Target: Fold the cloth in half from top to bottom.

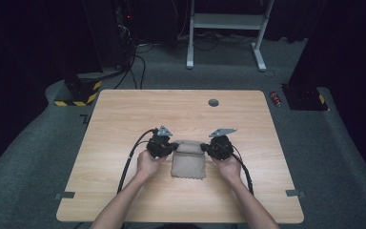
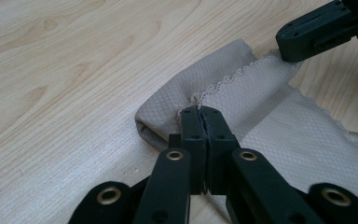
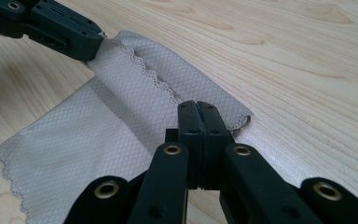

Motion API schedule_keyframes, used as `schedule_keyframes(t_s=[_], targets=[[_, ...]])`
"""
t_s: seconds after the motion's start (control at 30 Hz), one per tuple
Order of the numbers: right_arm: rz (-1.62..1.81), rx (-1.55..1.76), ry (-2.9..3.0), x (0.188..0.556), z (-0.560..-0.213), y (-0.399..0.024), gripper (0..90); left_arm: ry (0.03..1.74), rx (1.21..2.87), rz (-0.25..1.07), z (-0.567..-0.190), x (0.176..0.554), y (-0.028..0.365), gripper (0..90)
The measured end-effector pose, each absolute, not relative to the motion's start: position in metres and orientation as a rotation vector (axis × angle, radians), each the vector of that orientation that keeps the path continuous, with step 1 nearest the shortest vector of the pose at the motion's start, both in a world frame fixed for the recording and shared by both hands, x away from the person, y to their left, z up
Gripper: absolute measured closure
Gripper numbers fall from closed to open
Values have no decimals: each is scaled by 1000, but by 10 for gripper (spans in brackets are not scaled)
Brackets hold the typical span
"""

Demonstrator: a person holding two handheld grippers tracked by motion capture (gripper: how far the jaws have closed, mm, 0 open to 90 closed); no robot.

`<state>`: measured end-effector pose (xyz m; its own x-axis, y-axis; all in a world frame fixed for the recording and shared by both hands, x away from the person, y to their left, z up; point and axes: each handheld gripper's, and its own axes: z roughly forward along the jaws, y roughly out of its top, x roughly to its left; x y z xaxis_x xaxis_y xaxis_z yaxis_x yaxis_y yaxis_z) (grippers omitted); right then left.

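A beige quilted cloth (image 1: 188,162) with a scalloped hem lies on the wooden table (image 1: 124,109), its far edge folded back over itself. My left gripper (image 1: 174,145) is shut on the far left corner of that fold; in the left gripper view its closed tips (image 2: 200,112) pinch the cloth (image 2: 270,121) at the hem. My right gripper (image 1: 204,148) is shut on the far right corner, its tips (image 3: 198,106) pressed together on the cloth (image 3: 98,135). Each gripper view also shows the other gripper (image 2: 289,46) (image 3: 91,46) at the opposite corner.
A round grommet hole (image 1: 213,102) sits near the table's far edge. Grey tape tabs (image 1: 65,194) (image 1: 293,193) mark the near corners. On the floor beyond are a red can (image 1: 276,98), a white desk frame (image 1: 226,24) and a yellow-black striped block (image 1: 78,93).
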<state>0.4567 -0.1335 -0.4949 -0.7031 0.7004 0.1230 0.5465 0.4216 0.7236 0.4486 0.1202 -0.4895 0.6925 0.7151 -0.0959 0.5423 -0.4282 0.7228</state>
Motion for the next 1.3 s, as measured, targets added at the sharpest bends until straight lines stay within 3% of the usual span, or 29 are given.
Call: schedule_keyframes(t_s=[1.3], targets=[[1228, 1041, 2489, 427, -489, -143, 895, 890, 2054, 263, -491, 414, 130, 890]])
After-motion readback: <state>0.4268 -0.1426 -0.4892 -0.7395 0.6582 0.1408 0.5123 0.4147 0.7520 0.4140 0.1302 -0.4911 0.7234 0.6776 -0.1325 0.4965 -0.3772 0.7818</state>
